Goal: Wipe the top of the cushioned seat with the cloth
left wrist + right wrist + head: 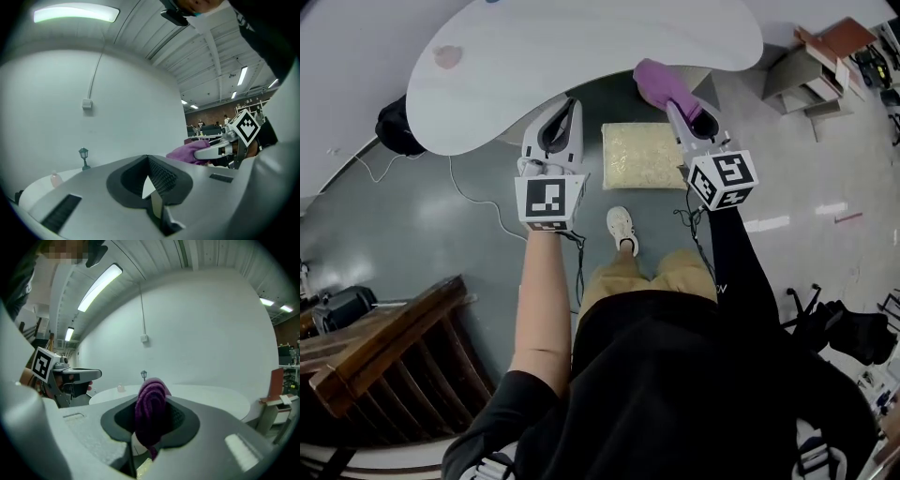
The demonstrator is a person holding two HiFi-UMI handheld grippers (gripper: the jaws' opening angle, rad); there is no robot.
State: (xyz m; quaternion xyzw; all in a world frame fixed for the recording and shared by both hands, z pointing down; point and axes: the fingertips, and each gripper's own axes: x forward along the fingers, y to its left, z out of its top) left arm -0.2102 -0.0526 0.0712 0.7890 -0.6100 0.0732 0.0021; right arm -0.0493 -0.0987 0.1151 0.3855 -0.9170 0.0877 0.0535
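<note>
The cushioned seat (642, 157) is a beige square pad low on the floor, just in front of the person's shoe (621, 225). A purple cloth (661, 82) is bunched in my right gripper (678, 108), which is shut on it and held above the seat's right far corner. In the right gripper view the cloth (150, 408) fills the gap between the jaws. My left gripper (571, 108) hovers left of the seat, shut with nothing in it. The left gripper view shows its jaws closed (149, 180) and the cloth (185, 152) off to the right.
A white rounded table (581, 56) overhangs the seat's far side, with a small pink object (447, 56) on it. A black bag (394, 127) and a cable (478, 202) lie left. A wooden railing (384, 356) is near left, shelving (811, 66) far right.
</note>
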